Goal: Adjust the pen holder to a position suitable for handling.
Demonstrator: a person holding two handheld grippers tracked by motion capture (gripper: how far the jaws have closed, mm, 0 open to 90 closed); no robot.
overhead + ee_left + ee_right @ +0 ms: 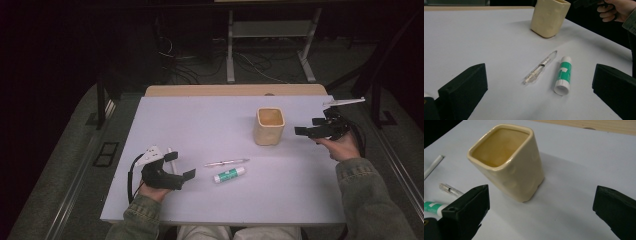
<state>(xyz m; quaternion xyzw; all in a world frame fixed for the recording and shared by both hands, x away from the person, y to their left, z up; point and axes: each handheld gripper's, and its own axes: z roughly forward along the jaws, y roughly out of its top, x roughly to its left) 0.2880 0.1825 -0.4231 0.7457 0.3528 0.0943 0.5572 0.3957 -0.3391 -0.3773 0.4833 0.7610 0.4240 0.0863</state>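
A cream square cup stands upright on the white board, right of centre. A clear pen and a green-and-white glue stick lie side by side nearer the front. My left gripper rests at the front left, open and empty, facing the clear pen and glue stick. Just right of the cup, my right gripper is held open and empty. Its view looks onto the cup, which sits ahead of the jaws, apart from them.
A thin white stick lies by the left gripper. A wooden tabletop edge shows behind the board. Beyond it are metal table legs and cables on the floor. Bare board spreads across the back left.
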